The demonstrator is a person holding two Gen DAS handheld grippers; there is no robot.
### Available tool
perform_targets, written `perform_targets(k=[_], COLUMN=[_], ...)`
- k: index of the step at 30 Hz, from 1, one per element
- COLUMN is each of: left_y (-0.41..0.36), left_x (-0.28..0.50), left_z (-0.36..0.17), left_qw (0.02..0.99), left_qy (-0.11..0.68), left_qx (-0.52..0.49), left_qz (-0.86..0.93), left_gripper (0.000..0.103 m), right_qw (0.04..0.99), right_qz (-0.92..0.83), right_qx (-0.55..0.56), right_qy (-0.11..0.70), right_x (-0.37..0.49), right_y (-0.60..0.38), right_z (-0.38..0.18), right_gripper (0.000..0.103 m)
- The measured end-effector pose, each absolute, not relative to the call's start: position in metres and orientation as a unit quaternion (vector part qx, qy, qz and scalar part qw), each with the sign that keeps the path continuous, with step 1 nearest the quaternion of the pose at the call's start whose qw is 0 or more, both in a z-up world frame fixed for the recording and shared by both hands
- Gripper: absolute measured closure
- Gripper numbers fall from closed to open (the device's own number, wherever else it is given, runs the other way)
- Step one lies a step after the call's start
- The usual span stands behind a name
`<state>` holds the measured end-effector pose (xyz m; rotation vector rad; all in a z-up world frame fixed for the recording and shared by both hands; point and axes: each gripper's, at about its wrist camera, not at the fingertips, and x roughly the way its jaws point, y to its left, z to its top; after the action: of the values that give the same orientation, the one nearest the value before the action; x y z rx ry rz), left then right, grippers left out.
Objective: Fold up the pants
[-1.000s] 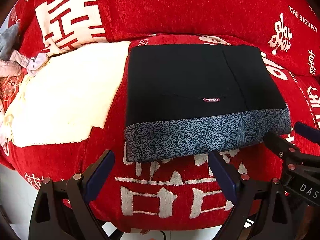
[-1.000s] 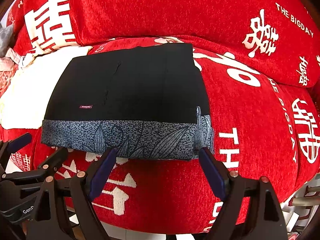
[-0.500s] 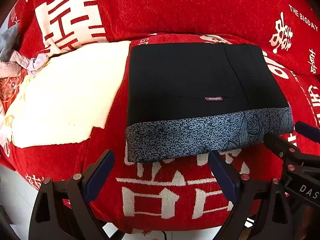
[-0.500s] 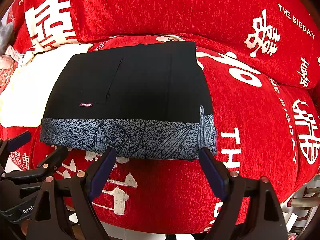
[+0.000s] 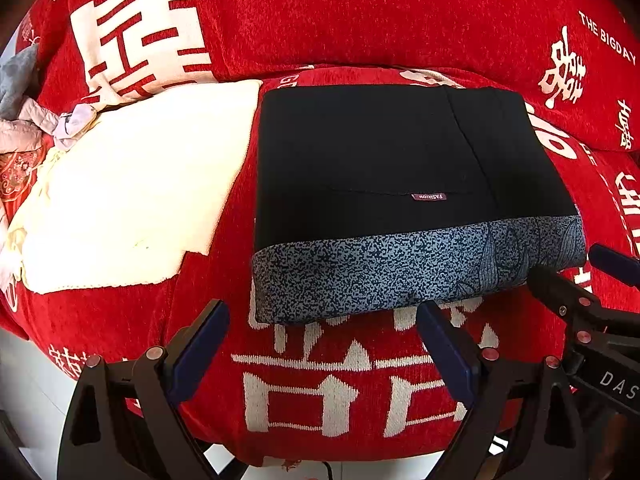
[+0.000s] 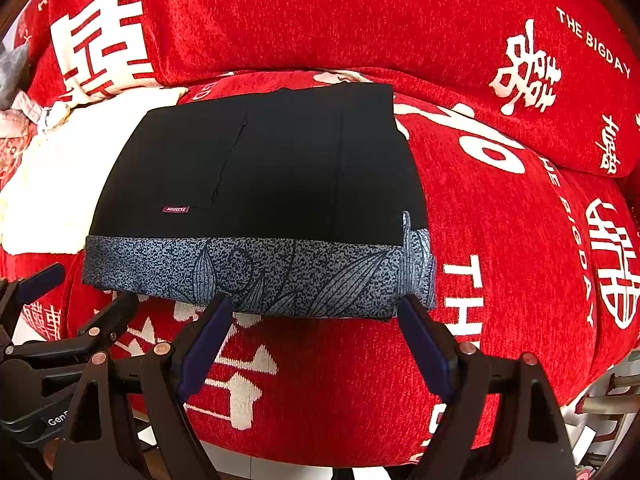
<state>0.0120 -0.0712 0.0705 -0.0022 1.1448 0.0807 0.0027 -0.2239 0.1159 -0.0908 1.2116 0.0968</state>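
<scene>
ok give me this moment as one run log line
pants: folded, flat on red sofa | left claw: open, empty, near pants' front edge | right claw: open, empty | cream cloth: beside pants

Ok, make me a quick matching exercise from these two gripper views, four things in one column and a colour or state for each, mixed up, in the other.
Things:
1. folded pants
2. sofa cover
3. cloth
4. left gripper

Descriptions:
A. red with white characters
B. open, holding nothing
C. black with a speckled blue-grey band
D. cream, lying flat beside the pants

Pairs: 1-C, 2-A, 3-D, 4-B
</scene>
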Motion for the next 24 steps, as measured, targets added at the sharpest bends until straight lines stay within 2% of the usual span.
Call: perform_targets(k=[24], left_y=[-0.0686], left_x=[0.0116], left_z=[0.0689], left_qw=[0.838], left_qy=[0.544], left_qx=[-0.008], left_qz=[0.035], left_gripper=[0.008], right_qw=[0.82], right_qz=[0.048], right_qx=[-0.043], right_qy=[0.569], right_x=[0.0018], right_y=[-0.222], right_z=[0.1164], right_gripper=[0.016])
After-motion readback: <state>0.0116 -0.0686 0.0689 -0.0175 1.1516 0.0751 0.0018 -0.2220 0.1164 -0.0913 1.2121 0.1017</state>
